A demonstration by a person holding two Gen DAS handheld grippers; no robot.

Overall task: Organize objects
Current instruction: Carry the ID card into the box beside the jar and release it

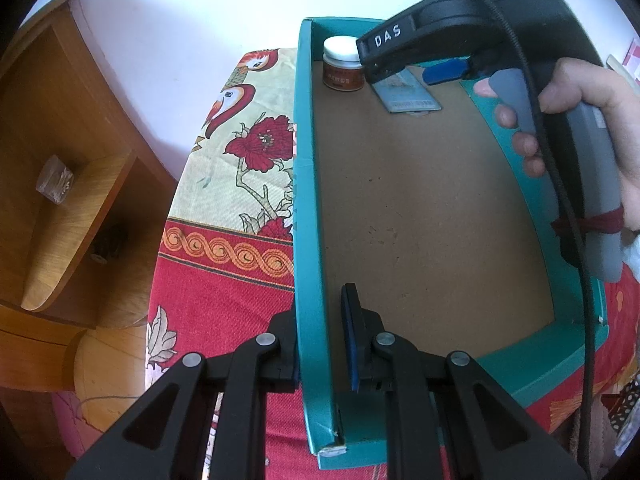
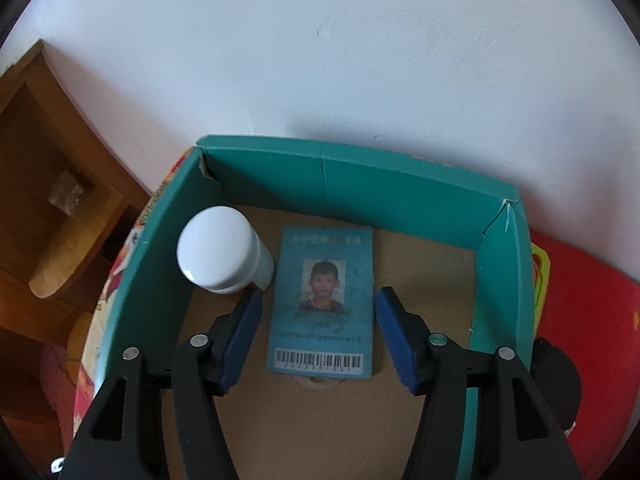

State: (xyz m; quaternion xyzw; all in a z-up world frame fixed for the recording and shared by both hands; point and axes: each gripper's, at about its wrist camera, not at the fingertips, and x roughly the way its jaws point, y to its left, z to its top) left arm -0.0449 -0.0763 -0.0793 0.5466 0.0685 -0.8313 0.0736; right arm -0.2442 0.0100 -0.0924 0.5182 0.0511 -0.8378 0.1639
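Note:
A teal cardboard box (image 1: 308, 200) with a brown floor sits on the flowered tablecloth. My left gripper (image 1: 318, 344) is shut on its left wall near the front corner. At the box's far end stand a small jar with a white lid (image 1: 342, 64) and a blue ID card (image 1: 410, 98) lying flat. In the right wrist view, my right gripper (image 2: 318, 322) is open and straddles the ID card (image 2: 322, 300), which lies flat on the box floor (image 2: 424, 272). The jar (image 2: 222, 250) stands just left of the card, by the left fingertip (image 2: 244, 332).
A red and cream flowered tablecloth (image 1: 224, 272) covers the table. A wooden shelf unit (image 1: 64, 184) stands to the left, with a clear plastic packet (image 1: 54, 180) on a shelf. A white wall is behind the box. My right hand and gripper handle (image 1: 592, 184) hang over the box's right side.

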